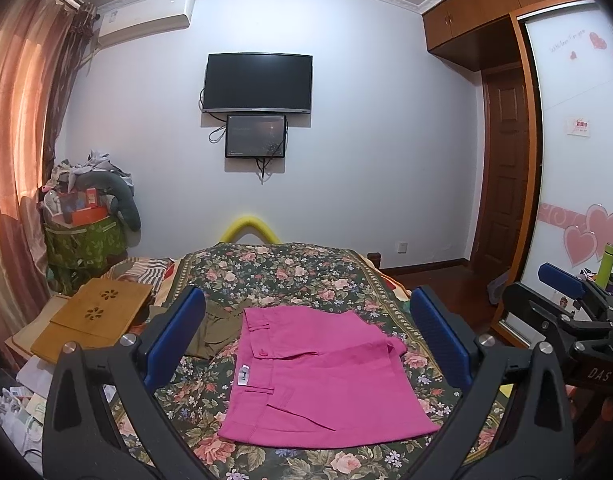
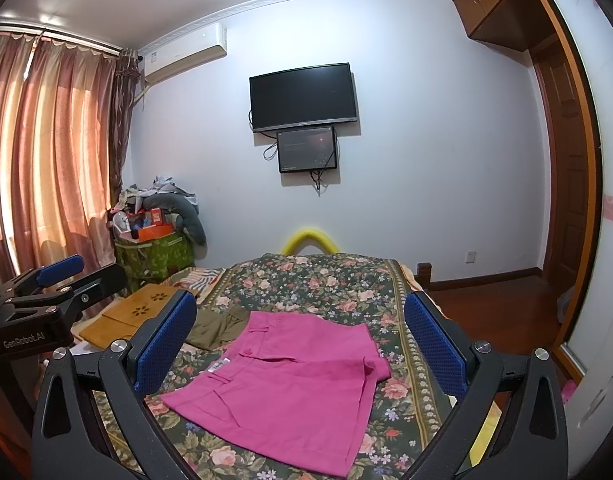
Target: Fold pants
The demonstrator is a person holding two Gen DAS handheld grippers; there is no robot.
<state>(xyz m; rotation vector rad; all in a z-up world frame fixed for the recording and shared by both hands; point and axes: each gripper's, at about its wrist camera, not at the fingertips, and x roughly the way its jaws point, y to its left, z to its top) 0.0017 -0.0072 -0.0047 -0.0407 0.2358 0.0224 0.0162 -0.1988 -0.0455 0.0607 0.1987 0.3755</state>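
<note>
Pink shorts (image 1: pixel 318 376) lie flat on the floral bedspread (image 1: pixel 290 276), waistband to the left with a white tag, folded in half along their length. They also show in the right wrist view (image 2: pixel 290 384). My left gripper (image 1: pixel 308 336) is open and empty, held above the shorts. My right gripper (image 2: pixel 300 336) is open and empty, also above them. The right gripper shows at the right edge of the left wrist view (image 1: pixel 566 300), and the left gripper at the left edge of the right wrist view (image 2: pixel 62 280).
An olive garment (image 1: pixel 214 332) lies just left of the shorts. A wooden lap tray (image 1: pixel 94 320) sits at the bed's left side. A cluttered green bin (image 1: pixel 82 240) stands by the curtain. A wardrobe (image 1: pixel 578 160) is on the right.
</note>
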